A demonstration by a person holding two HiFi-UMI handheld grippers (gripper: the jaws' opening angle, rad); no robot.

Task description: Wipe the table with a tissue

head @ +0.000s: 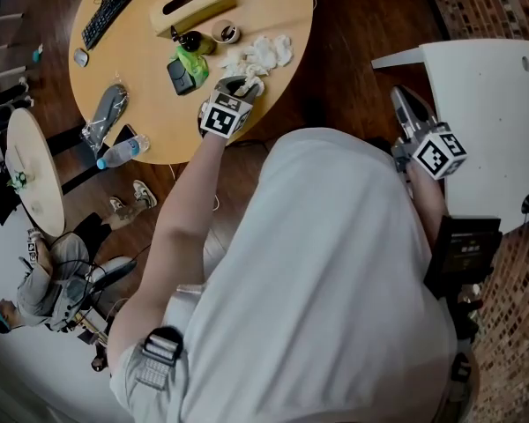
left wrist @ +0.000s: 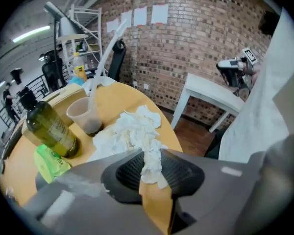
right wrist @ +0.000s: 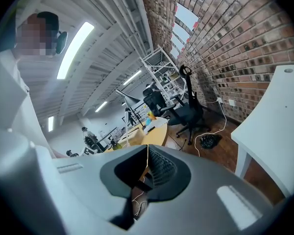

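Note:
A crumpled white tissue pile (head: 263,53) lies near the right edge of the round wooden table (head: 141,51). My left gripper (head: 247,85) reaches over that edge and is shut on a strand of the tissue (left wrist: 137,129), which is pinched between its pads in the left gripper view, where the gripper (left wrist: 151,166) points down at the tabletop. My right gripper (head: 404,104) hangs off to the right over the floor, beside a white table (head: 485,104). Its jaws (right wrist: 147,153) meet with nothing between them.
Close behind the tissue stand an olive bottle (left wrist: 49,129), a plastic cup (left wrist: 83,114) and a green packet (left wrist: 51,160). Farther on the table are a tissue box (head: 189,3), a keyboard (head: 115,3) and a water bottle (head: 122,152). A person sits at lower left.

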